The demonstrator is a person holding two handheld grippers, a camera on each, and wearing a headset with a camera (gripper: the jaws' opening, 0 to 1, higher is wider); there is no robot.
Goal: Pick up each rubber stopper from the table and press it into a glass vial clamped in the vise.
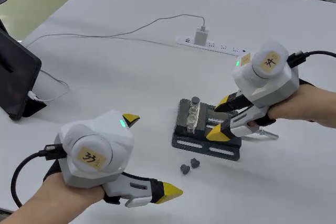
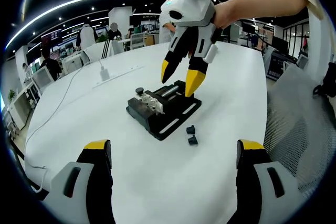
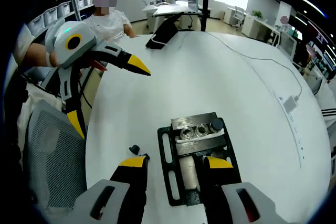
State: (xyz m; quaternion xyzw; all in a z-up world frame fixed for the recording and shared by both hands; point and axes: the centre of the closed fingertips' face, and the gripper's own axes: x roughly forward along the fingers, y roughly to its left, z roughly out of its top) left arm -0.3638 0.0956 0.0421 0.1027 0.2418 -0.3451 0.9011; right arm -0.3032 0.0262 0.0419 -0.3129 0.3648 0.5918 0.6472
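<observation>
Counter [image 1: 131, 66]: smooth matte white, with broad open surface left of and behind the vise.
Left claw [image 1: 152, 156]: white shell; black jaws with yellow wedge tips, spread wide, holding nothing.
Rubber stoppers [image 1: 185, 169]: two small dark grey plugs, side by side on the counter just in front of the vise.
Vise [image 1: 205, 146]: black slotted base, blocky metal jaws.
Glass vials [image 1: 193, 115]: clear cylinders clamped in a row; the far one is capped dark.
Right claw [image 1: 219, 119]: yellow tips apart, empty, over the vise's screw end.
</observation>
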